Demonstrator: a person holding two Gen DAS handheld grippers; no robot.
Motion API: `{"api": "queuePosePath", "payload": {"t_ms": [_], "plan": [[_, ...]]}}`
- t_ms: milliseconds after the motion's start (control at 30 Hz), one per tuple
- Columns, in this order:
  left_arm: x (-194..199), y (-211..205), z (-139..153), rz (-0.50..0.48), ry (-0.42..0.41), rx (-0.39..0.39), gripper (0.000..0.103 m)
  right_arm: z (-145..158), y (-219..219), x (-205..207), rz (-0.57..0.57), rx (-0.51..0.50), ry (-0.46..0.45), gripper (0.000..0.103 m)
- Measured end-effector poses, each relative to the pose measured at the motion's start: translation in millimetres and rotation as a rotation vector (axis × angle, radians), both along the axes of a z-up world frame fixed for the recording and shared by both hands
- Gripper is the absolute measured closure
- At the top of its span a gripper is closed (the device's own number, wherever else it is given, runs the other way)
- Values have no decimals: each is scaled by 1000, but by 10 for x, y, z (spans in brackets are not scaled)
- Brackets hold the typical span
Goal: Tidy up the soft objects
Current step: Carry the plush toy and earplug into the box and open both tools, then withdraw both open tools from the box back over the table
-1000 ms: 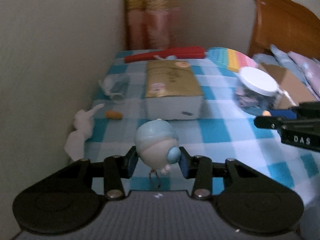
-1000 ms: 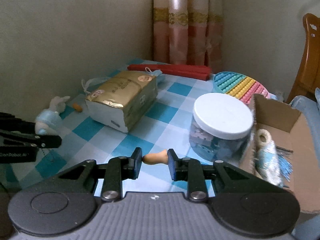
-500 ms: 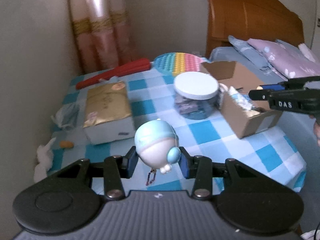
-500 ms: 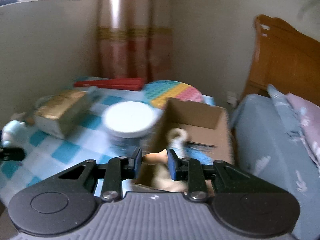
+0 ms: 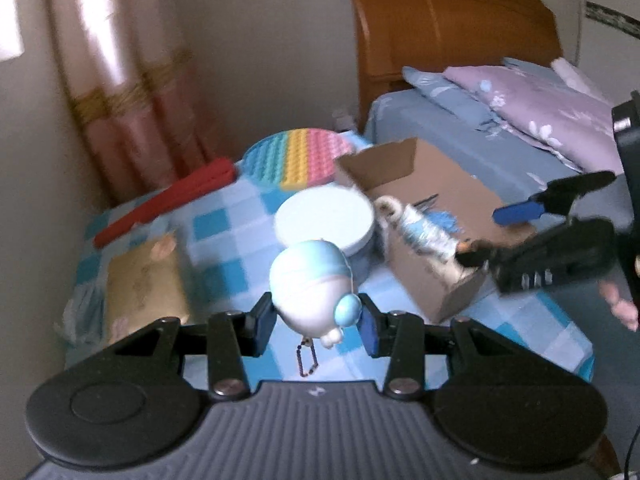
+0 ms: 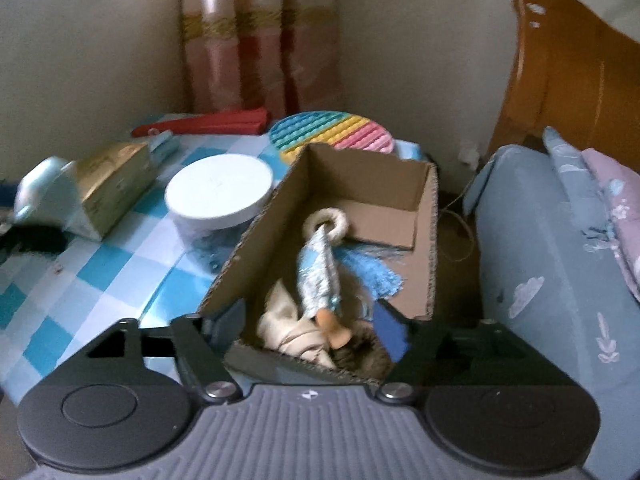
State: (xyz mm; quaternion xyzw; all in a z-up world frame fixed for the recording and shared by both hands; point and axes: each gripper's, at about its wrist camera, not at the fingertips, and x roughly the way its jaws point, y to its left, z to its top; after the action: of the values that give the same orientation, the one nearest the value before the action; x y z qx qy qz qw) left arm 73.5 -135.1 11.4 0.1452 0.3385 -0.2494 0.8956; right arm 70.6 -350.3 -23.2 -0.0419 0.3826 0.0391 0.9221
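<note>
Blue-white plush toy point(image 5: 310, 286) in left hand-held gripper point(image 5: 316, 322)

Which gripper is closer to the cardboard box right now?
Right. The right gripper hangs over the cardboard box's near end, jaws opening. The left gripper holds the blue and white plush toy above the checked tablecloth, beside the box.

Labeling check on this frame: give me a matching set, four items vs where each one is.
Items:
1. round blue-and-white toy
2. small orange toy
3. white-lidded jar
4. rainbow mat

Places:
A. on the checked cloth beside the cardboard box
B. at the back, behind the box
C. between the left gripper's fingers
D. inside the box, below the right gripper, whose fingers are opening with nothing between them

Pairs: 1-C, 2-D, 3-A, 4-B
</note>
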Motion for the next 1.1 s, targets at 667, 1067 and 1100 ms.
{"api": "queuePosePath", "payload": {"t_ms": [667,1067,1100], "plan": [[657,-1274,159,-256,79,30,61,133,14,-203,89,-7,46,0],[876,-1704,99,-269,173,-35,10,172,-49,-269,73,6,34,0],[858,-1682,124,-265,158,-46,10,178,-46,-276,73,4,32,0]]}}
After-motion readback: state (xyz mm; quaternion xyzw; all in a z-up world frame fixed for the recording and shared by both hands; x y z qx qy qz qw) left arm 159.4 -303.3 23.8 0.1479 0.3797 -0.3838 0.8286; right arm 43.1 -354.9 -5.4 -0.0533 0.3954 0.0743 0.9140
